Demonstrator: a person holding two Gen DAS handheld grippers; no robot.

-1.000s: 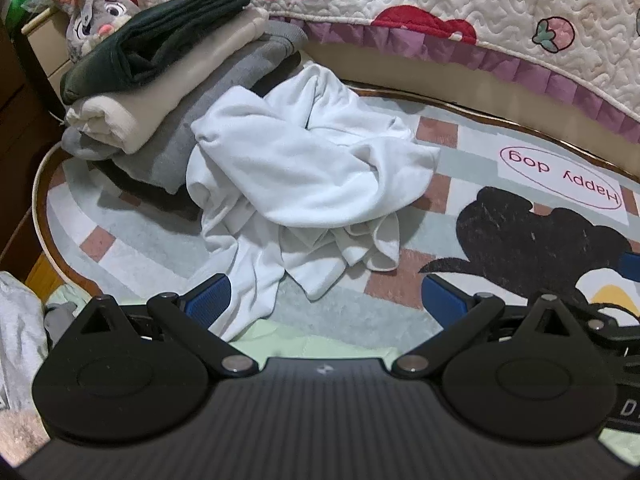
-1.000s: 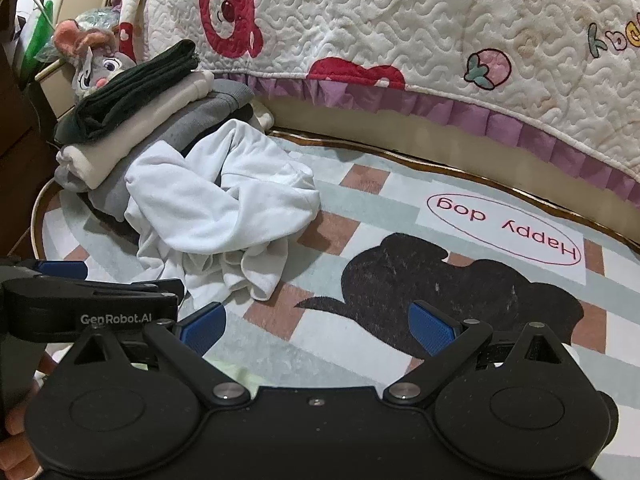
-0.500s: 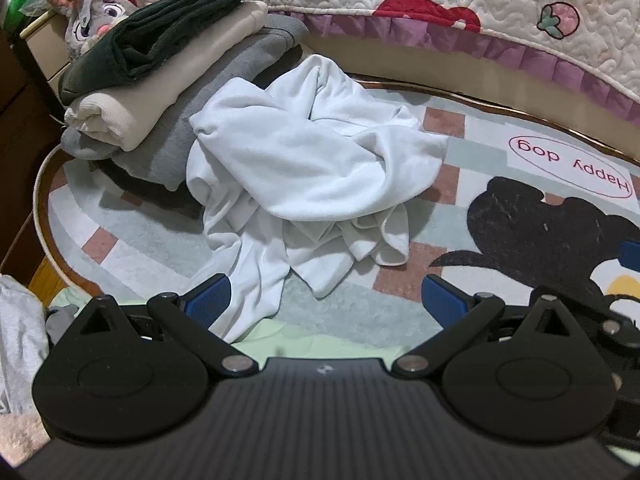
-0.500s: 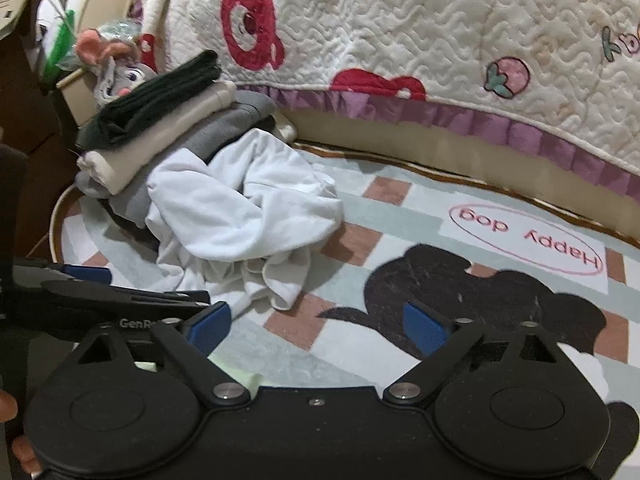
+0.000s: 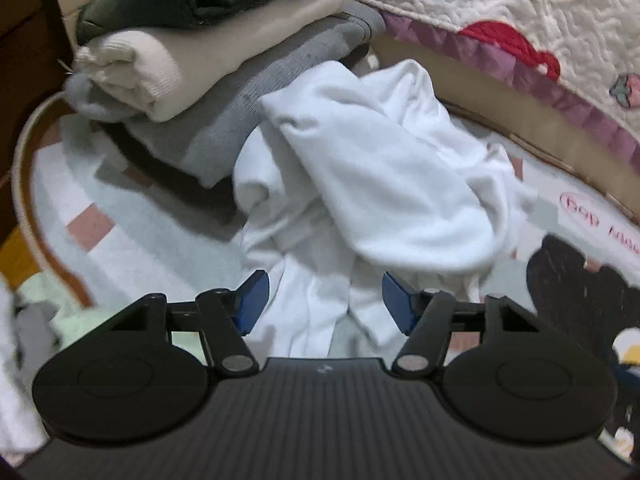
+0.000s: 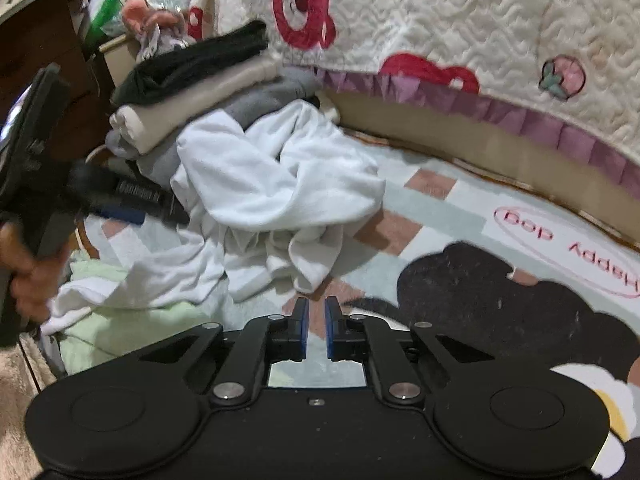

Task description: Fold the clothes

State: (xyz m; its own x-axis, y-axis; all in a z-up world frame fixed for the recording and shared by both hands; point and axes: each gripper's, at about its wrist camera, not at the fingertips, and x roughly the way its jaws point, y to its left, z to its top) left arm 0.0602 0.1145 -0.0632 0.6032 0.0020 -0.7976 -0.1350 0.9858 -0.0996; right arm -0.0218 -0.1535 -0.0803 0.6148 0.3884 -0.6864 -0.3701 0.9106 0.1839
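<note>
**White garment crumpled on the rug**

One white garment (image 5: 360,184) lies bunched against three folded clothes (image 5: 192,68), no clear long axis. Left gripper (image 5: 324,300) closing around its lower folds; right gripper (image 6: 317,320) closing, nearly together, pinching nothing.

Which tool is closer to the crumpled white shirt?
Left. The left tool is right at the white shirt, its jaws closing with white cloth between them. The right tool sits over the rug, short of the shirt's edge, jaws closing on nothing.
</note>
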